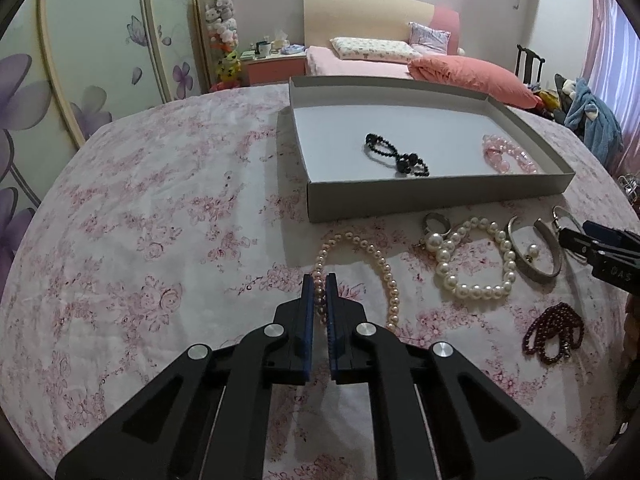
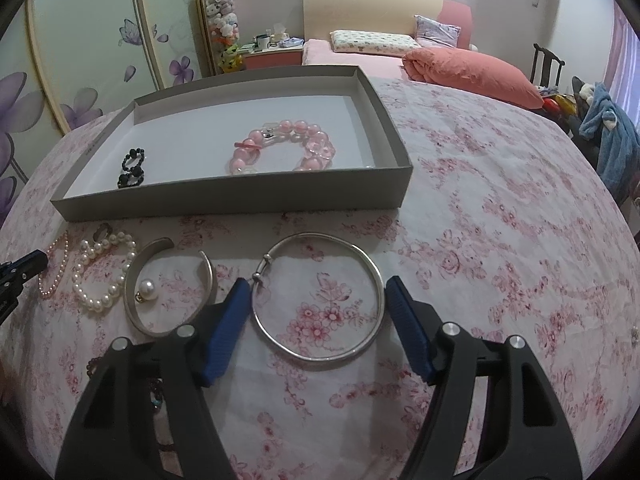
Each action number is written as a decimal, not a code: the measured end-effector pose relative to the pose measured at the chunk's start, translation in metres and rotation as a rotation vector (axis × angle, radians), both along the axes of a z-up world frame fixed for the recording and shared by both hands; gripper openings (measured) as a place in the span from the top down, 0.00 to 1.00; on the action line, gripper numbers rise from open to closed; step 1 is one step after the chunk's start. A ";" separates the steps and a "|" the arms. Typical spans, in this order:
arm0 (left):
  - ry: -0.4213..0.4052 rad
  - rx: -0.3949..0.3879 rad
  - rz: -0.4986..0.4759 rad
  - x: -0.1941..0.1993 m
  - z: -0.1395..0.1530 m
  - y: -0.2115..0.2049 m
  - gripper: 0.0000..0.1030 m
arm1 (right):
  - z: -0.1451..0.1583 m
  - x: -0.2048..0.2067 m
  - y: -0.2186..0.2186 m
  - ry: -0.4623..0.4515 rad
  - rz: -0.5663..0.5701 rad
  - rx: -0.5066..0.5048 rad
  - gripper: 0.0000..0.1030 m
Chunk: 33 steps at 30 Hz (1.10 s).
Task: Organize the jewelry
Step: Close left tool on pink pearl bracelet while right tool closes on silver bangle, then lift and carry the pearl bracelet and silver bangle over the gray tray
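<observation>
My left fingers [image 1: 320,280] pinch the small pink-white pearl strand [image 1: 362,264]; right fingers [image 2: 318,286] gape around the thin silver bangle [image 2: 320,300]; next, lift toward the grey cardboard tray [image 1: 436,200] ahead.

My tongs' pads [image 1: 308,312] are blue on black arms. The cloth [image 1: 160,240] is white with pink florals — the tray [image 1: 400,200] grey, holding black beads [image 1: 396,156] and pink beads [image 2: 280,148]; cream pearls [image 1: 360,248] lie outside.

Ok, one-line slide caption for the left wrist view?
Left tool shut on small pink-white pearl strand lying on floral cloth, grey cardboard tray beyond.
</observation>
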<state>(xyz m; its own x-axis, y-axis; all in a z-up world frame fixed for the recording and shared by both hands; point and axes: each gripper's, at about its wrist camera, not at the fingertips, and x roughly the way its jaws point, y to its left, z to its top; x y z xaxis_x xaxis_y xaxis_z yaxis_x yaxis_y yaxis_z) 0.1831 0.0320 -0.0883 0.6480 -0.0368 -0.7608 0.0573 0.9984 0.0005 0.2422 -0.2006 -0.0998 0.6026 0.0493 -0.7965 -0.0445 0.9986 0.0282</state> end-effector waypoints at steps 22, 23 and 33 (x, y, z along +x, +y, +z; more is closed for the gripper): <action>-0.160 -0.105 -0.048 -0.027 0.036 -0.014 0.94 | 0.035 -0.036 0.010 -0.139 0.010 0.080 0.34; -0.169 -0.106 -0.050 -0.028 0.037 -0.015 0.94 | 0.037 -0.038 0.010 -0.147 0.011 0.085 0.34; -0.240 -0.109 -0.048 -0.039 0.053 -0.020 0.94 | 0.069 -0.063 0.028 -0.306 0.039 0.088 0.34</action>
<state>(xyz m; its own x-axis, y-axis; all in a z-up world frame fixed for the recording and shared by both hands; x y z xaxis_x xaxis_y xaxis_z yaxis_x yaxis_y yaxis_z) 0.1440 0.0116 -0.0355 0.8047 -0.1451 -0.5757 0.1161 0.9894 -0.0872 0.1795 -0.1728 -0.0311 0.8098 0.1380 -0.5703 -0.1025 0.9903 0.0940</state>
